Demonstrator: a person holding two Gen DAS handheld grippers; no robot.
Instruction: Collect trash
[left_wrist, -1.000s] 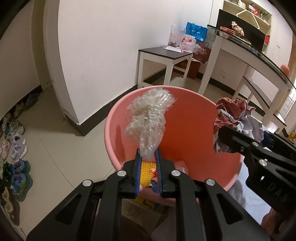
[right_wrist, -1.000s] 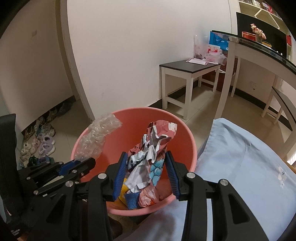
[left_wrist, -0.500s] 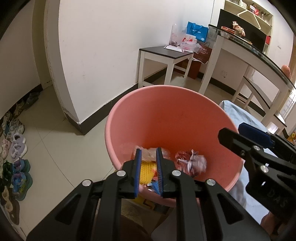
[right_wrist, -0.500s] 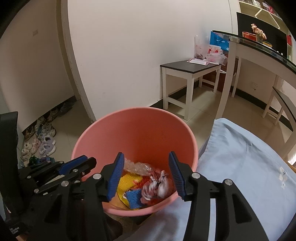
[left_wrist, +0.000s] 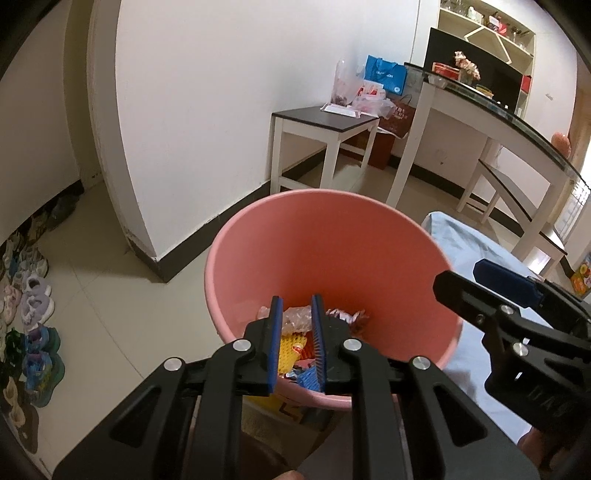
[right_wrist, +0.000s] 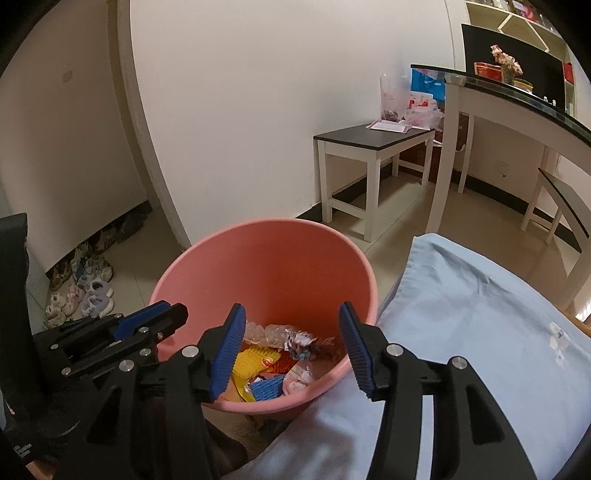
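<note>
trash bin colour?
Pink: round pink plastic trash bin, clearest in the right wrist view.

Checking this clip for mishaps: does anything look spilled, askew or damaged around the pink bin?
Nothing stands out. The pink bin stands upright, the trash lies inside it, none shows on the floor nearby, and the left gripper and right gripper hover empty above it.

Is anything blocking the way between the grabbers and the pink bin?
Nothing visible does. The bin is open-topped with no lid, and both hand-held grippers, left and right, sit just above its near rim, empty. The trash already lies inside.
</note>
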